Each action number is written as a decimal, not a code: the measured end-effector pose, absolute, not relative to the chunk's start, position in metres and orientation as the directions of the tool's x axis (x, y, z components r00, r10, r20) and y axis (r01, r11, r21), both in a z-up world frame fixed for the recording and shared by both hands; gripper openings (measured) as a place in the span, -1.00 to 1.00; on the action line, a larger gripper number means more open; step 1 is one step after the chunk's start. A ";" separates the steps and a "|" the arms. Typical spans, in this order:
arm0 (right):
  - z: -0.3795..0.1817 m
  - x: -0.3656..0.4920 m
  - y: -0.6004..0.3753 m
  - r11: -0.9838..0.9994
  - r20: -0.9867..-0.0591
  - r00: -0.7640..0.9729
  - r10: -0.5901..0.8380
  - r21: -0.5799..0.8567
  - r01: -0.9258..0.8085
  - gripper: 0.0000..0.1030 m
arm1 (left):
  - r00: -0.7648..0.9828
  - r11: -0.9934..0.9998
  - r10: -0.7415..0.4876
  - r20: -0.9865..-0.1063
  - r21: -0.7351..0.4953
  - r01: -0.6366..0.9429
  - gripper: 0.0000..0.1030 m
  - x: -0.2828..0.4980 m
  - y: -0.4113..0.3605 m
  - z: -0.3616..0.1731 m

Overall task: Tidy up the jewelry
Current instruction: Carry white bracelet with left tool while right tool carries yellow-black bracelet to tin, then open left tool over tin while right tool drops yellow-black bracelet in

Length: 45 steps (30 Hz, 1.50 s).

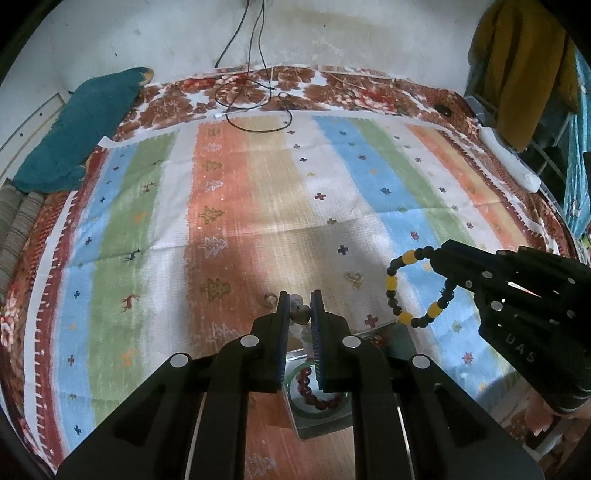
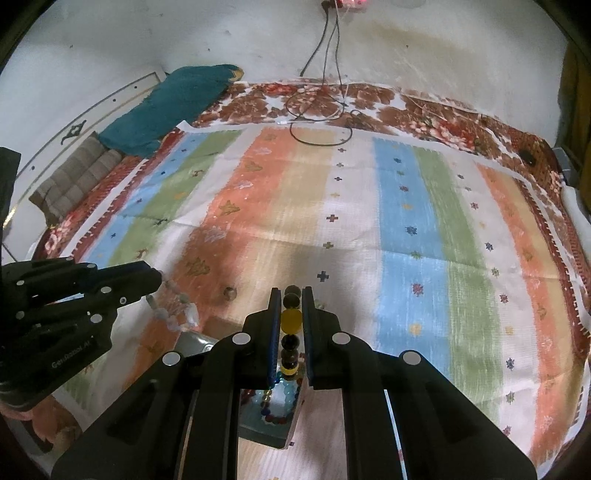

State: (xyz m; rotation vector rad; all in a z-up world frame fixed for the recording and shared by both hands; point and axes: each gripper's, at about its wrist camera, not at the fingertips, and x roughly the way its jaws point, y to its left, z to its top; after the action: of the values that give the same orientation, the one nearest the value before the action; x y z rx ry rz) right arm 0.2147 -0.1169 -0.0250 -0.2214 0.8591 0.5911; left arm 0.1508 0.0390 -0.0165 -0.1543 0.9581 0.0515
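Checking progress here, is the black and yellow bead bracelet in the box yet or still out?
Out: the right gripper is shut on the black and yellow bracelet, holding it above the striped cloth.

Black-and-yellow bead bracelet [image 1: 413,288] and pale clear-bead bracelet [image 2: 173,310] hang above the striped cloth.

A: What lies behind the bed?

B: A stained whitish plaster wall [image 1: 166,33], with thin dark cables [image 1: 255,44] trailing down onto a brown floral bedsheet [image 1: 332,86].

A: And on top?

B: A striped pastel cloth [image 1: 258,192]; a crumpled teal blanket [image 1: 77,129] far left.
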 end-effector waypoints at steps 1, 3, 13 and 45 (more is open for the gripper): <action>-0.025 0.213 -0.117 0.817 -0.765 0.504 0.401 0.049 -0.575 -0.77 | 0.578 0.988 -0.027 -0.815 -0.112 -0.111 -0.79 0.148 0.038 -0.016; -0.023 0.209 -0.117 0.814 -0.762 0.504 0.405 0.050 -0.579 -0.77 | 0.583 0.987 -0.031 -0.812 -0.117 -0.110 -0.79 0.145 0.036 -0.015; -0.024 0.193 -0.123 0.806 -0.763 0.497 0.413 0.053 -0.590 -0.76 | 0.595 0.989 -0.037 -0.803 -0.116 -0.094 -0.79 0.130 0.028 -0.011; -0.032 0.161 -0.132 0.783 -0.768 0.475 0.430 0.056 -0.619 -0.76 | 0.601 0.992 -0.055 -0.797 -0.113 -0.059 -0.78 0.098 0.011 -0.010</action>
State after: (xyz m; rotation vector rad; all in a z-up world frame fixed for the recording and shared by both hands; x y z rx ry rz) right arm 0.1606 -0.1318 -0.0322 -0.2427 0.8623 0.6491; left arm 0.0975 0.0110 -0.0104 -0.1329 0.9263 0.0022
